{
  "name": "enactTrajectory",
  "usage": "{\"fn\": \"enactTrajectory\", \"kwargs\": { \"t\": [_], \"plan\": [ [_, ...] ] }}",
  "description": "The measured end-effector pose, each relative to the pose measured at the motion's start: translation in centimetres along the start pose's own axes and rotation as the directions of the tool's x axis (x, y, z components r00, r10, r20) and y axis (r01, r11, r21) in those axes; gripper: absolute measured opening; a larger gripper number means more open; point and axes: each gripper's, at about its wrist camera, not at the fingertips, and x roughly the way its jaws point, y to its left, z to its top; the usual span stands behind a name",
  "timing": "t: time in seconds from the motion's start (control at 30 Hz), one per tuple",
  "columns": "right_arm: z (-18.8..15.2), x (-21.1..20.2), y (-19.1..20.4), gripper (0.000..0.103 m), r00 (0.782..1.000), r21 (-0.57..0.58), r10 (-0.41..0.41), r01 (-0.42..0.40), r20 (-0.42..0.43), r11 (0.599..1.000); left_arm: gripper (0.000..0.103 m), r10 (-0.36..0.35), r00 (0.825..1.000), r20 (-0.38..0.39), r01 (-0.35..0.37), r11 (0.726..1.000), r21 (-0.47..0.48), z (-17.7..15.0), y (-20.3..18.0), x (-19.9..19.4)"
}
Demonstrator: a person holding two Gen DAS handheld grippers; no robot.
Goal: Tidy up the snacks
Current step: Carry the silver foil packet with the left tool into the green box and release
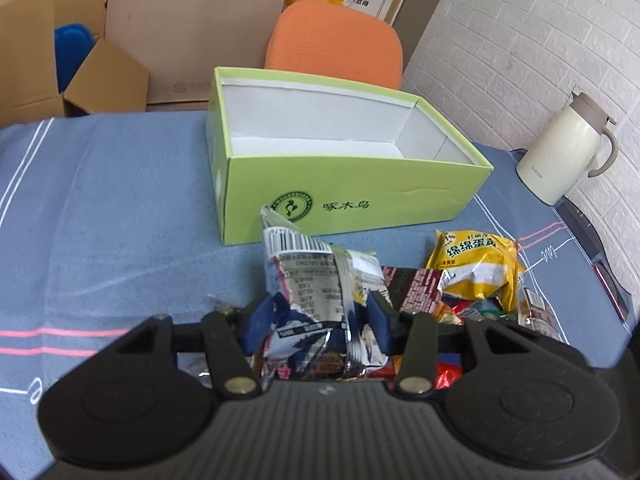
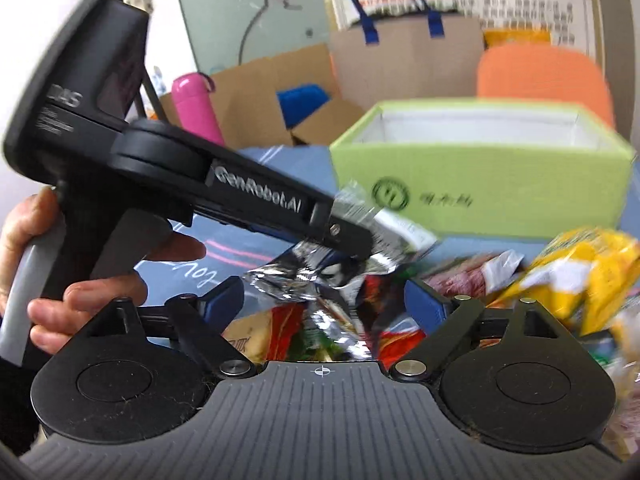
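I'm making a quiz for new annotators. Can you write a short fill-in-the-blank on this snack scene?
1. The left tongs are shut on a silvery ____.
2. The green box on the table holds ____.
3. The right tongs stand ____ above the snack pile.
4. The cream jug stands to the ____ of the green box in the left wrist view.

Missing words: snack packet; nothing; open; right

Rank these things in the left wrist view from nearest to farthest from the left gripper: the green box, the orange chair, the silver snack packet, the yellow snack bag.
1. silver snack packet, between the left gripper pads.
2. yellow snack bag, to the right.
3. green box, behind the snacks.
4. orange chair, beyond the table.
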Motion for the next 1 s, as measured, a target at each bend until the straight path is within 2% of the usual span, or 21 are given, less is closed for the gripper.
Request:
{"fn": "enactTrajectory", "kwargs": {
  "t": [0.07,0.1,0.17,0.23,0.33,0.43,0.53,0.6,0.63,0.7,0.73,0.83,0.9,0.97,1.0],
  "plan": [
    [0.3,1.6,0.3,0.074,1.0,-0.023,-0.019,0.019,-0.025,1.0,0.046,0.013,1.0,0.005,-0.013,1.0,0.007,-0.2,0.1,-0.2],
    [0.4,2.0,0.4,0.059,0.999,-0.043,-0.028,0.027,-0.018,0.999,0.045,0.028,0.999,0.016,-0.028,1.0,0.005,-0.3,0.2,-0.5],
    [0.8,2.0,0.4,0.039,1.0,-0.051,-0.027,0.027,-0.003,0.998,0.044,-0.009,0.999,0.039,0.009,1.0,-0.005,-0.4,0.1,-1.9],
    [0.9,0.3,0.4,0.034,1.0,-0.054,-0.01,0.012,0.026,0.998,0.044,-0.043,0.995,0.088,0.042,0.999,0.009,0.0,-0.7,-3.4],
    [2.3,-2.1,1.3,0.034,0.994,-0.114,-0.036,0.048,0.099,0.992,0.044,-0.031,0.984,0.178,0.021,0.998,0.056,2.5,-2.3,-5.3],
    [6.4,-2.3,0.7,0.034,0.987,-0.175,-0.04,0.067,0.153,0.982,0.045,0.0,0.972,0.233,-0.013,0.998,0.056,6.9,-2.3,-5.0],
    [11.2,0.2,-1.5,0.035,0.989,-0.186,-0.033,0.06,0.144,0.981,0.045,0.024,0.978,0.207,-0.032,0.999,0.037,11.2,-0.9,-1.7],
    [13.4,3.0,-3.4,0.035,0.994,-0.17,-0.045,0.061,0.095,0.984,0.046,0.05,0.986,0.16,-0.052,0.999,0.008,12.9,0.3,1.1],
    [14.2,4.6,-4.2,0.035,0.996,-0.162,-0.053,0.064,0.072,0.985,0.053,0.068,0.988,0.137,-0.069,0.998,-0.001,13.4,0.7,2.4],
    [15.1,7.3,-5.5,0.038,0.997,-0.146,-0.075,0.074,0.001,0.986,0.059,0.117,0.986,0.122,-0.116,0.993,-0.014,13.5,1.4,3.9],
    [15.3,8.0,-5.8,0.038,0.996,-0.138,-0.09,0.088,-0.008,0.986,0.061,0.136,0.982,0.127,-0.136,0.991,-0.011,13.3,1.6,3.8],
    [14.6,6.1,-6.4,0.039,0.995,-0.127,-0.089,0.094,0.048,0.987,0.067,0.114,0.974,0.196,-0.114,0.993,-0.011,11.1,1.9,1.0],
    [13.2,3.3,-6.0,0.057,0.99,-0.137,-0.083,0.098,0.112,0.986,0.068,0.109,0.971,0.214,-0.11,0.994,-0.008,9.1,1.7,-0.8],
    [11.0,0.6,-5.5,0.066,0.987,-0.15,-0.063,0.086,0.149,0.985,0.069,0.131,0.966,0.222,-0.134,0.991,0.0,6.4,1.2,-2.4],
    [9.6,-0.7,-5.1,0.067,0.987,-0.156,-0.041,0.066,0.158,0.986,0.07,0.14,0.966,0.22,-0.146,0.989,0.015,5.0,0.9,-3.1]
  ]
}}
